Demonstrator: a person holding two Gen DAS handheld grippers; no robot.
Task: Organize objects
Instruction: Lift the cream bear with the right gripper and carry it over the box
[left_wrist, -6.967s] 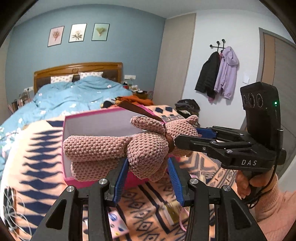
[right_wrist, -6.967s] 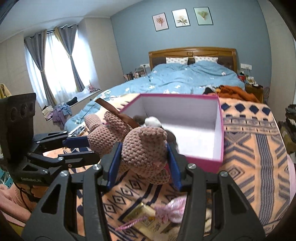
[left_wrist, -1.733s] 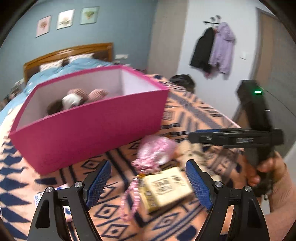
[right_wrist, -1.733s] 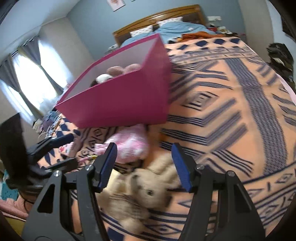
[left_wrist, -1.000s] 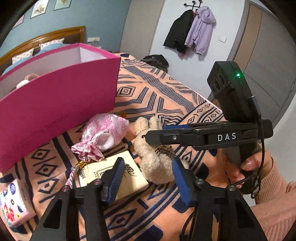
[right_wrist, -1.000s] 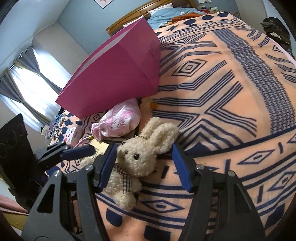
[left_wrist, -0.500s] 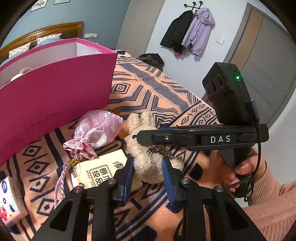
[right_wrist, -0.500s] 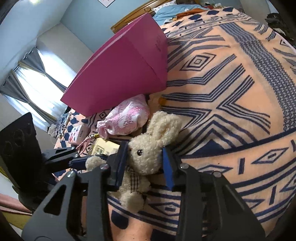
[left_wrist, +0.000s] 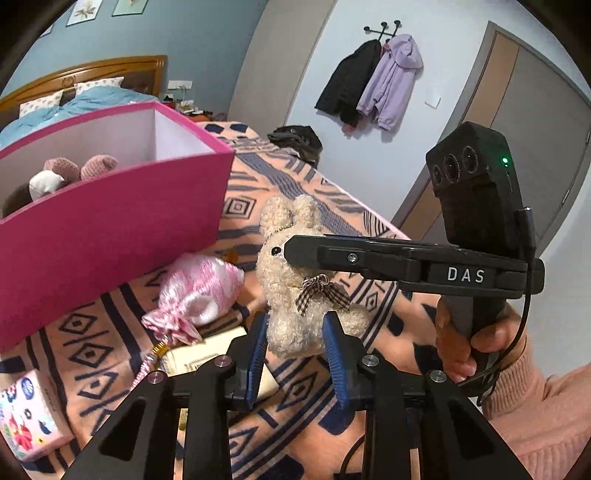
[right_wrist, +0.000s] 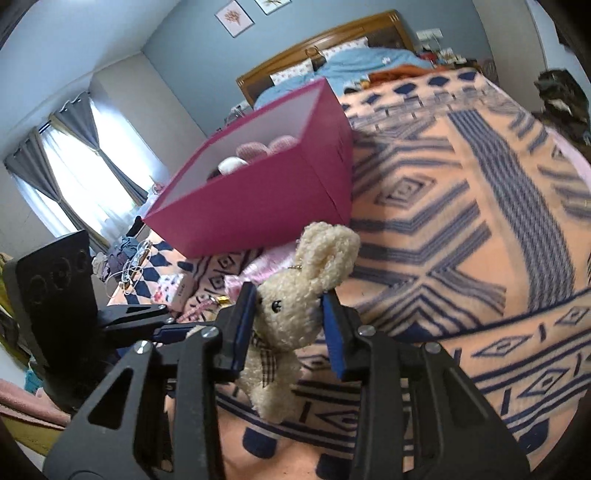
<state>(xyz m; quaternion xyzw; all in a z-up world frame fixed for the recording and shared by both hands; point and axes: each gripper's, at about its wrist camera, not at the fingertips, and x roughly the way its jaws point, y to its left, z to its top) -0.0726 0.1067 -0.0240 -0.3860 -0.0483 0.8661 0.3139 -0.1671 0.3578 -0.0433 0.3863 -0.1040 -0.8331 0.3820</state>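
The pink box (left_wrist: 110, 236) stands open-topped beyond the fingers, ready to take more toys. The bunny (left_wrist: 291, 280) hangs over the patterned bed blanket (right_wrist: 461, 236) — left gripper (left_wrist: 295, 354) clamps its body, right gripper (right_wrist: 286, 325) clamps its head, sharing the limp weight.

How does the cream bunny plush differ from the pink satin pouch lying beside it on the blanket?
The cream bunny plush is curly and fuzzy; the pink satin pouch is smooth and shiny. The bunny is gripped by both the left tool and the right tool; the pouch lies untouched on the blanket. The bunny wears a checked bow; the pouch has a tassel cord. Both are outside the pink box.
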